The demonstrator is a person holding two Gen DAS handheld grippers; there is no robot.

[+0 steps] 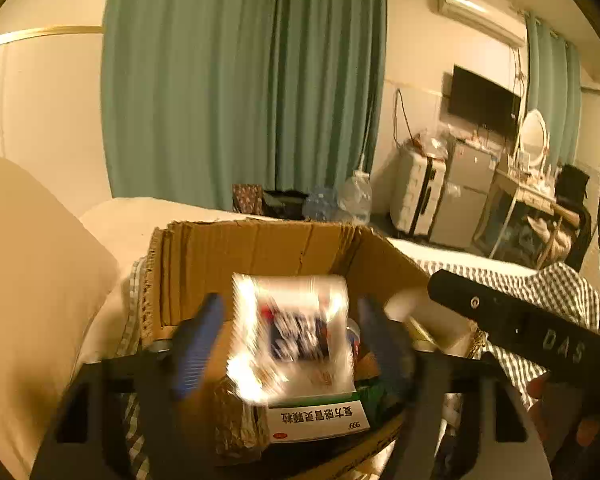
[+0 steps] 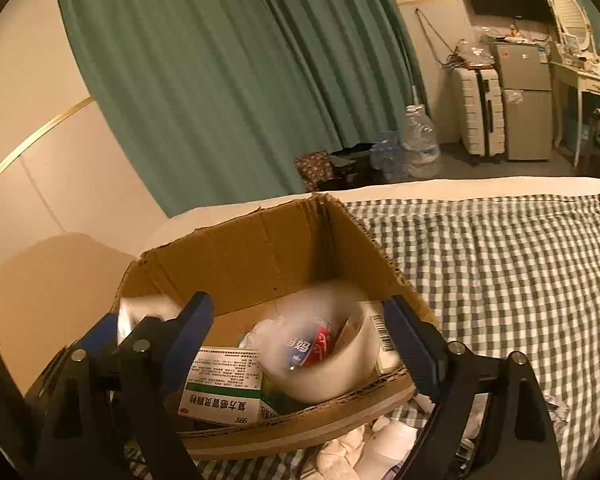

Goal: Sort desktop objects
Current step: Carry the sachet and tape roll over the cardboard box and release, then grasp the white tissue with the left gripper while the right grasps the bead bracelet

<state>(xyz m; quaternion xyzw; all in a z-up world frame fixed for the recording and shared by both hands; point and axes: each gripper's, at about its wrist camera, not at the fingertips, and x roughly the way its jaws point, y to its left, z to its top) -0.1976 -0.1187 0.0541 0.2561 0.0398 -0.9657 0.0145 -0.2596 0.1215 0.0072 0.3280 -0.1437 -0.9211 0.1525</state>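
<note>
An open cardboard box (image 1: 260, 252) (image 2: 260, 248) stands on the bed. In it lie a green-and-white medicine box (image 1: 320, 420) (image 2: 220, 396), a roll of tape (image 2: 332, 376) and a small red-and-blue packet (image 2: 312, 348). My left gripper (image 1: 292, 340) is open over the box. A blurred, shiny plastic packet (image 1: 292, 332) sits between its blue fingers (image 1: 196, 344), apart from them. My right gripper (image 2: 300, 344) is open and empty above the box's near wall, and its black body shows in the left wrist view (image 1: 520, 320).
The box rests on a green-checked bedsheet (image 2: 500, 264). Crumpled white paper (image 2: 364, 448) lies in front of the box. A beige pillow (image 1: 32, 280) is to the left. Water bottles (image 2: 416, 140), a suitcase (image 2: 480, 112) and a fridge (image 2: 524, 100) stand beyond the bed.
</note>
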